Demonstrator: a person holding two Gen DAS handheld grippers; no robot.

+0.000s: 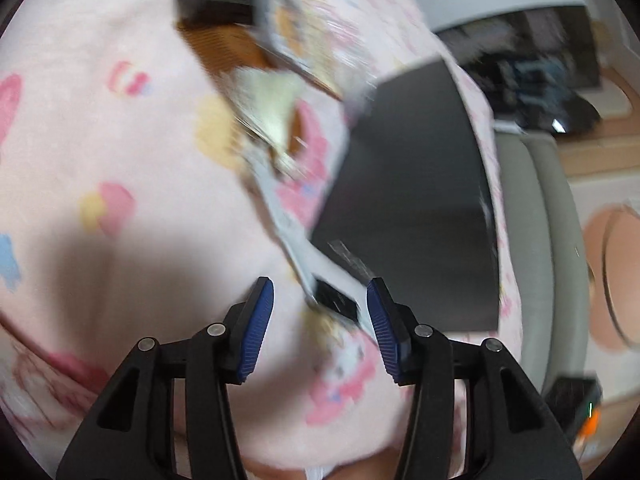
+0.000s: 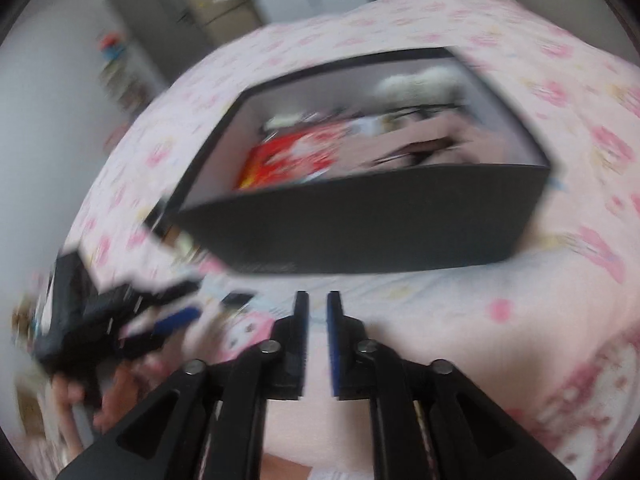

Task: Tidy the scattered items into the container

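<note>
From the left wrist: left gripper (image 1: 320, 300) with jaws spread and gripping nothing, above a blurred small dark-faced card (image 1: 335, 299) on the pink printed bedspread (image 1: 120, 140), black box (image 1: 412, 200) just right, more blurred items (image 1: 256, 92) beyond; no legible writing. From the right wrist: right gripper (image 2: 318, 304) with jaws narrowly parted and empty, facing the black box (image 2: 360, 224) holding a red packet (image 2: 288, 160); left gripper (image 2: 160, 312) low at left; print unreadable.
</note>
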